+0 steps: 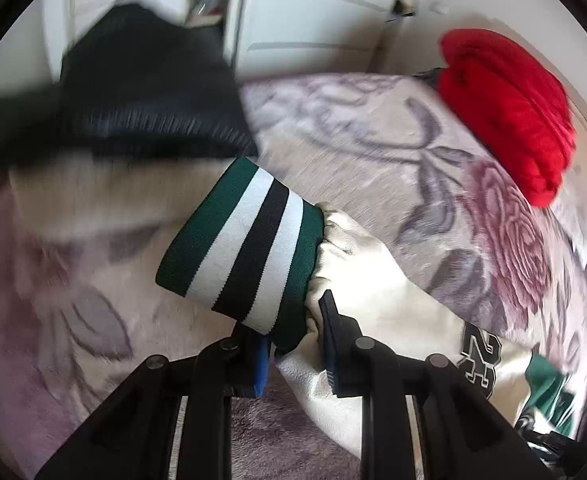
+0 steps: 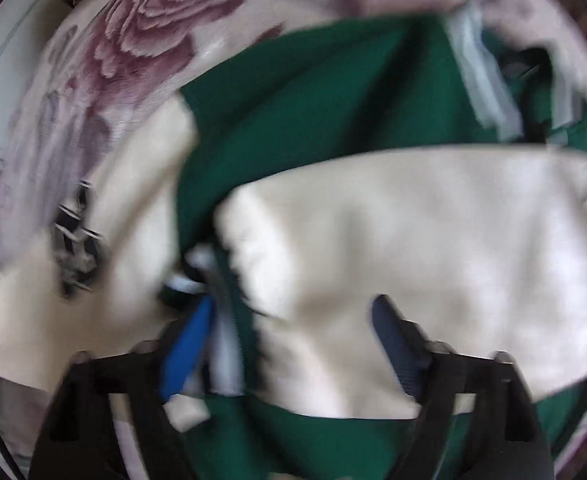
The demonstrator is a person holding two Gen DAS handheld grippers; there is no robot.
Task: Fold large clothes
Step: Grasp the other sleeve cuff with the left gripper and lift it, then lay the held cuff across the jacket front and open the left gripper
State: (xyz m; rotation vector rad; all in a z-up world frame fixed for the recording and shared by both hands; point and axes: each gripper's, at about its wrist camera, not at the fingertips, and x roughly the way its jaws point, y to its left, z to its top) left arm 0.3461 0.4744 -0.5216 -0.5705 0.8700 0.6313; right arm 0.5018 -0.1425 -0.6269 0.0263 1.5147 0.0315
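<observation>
A green and cream varsity jacket lies on a floral bedspread (image 1: 373, 152). In the left wrist view my left gripper (image 1: 293, 336) is shut on the cream sleeve (image 1: 365, 280) right at its striped green, white and black cuff (image 1: 245, 252), which is lifted off the bed. A number patch (image 1: 479, 360) shows on the sleeve at lower right. In the blurred right wrist view my right gripper (image 2: 293, 340) is open over the jacket's cream sleeve (image 2: 413, 240) and green body (image 2: 313, 96). Fabric lies between the fingers; I cannot tell whether they touch it.
A folded red garment (image 1: 509, 112) lies at the bed's far right edge. A black garment (image 1: 141, 92) sits at the far left of the bed. White doors (image 1: 313, 12) stand behind the bed.
</observation>
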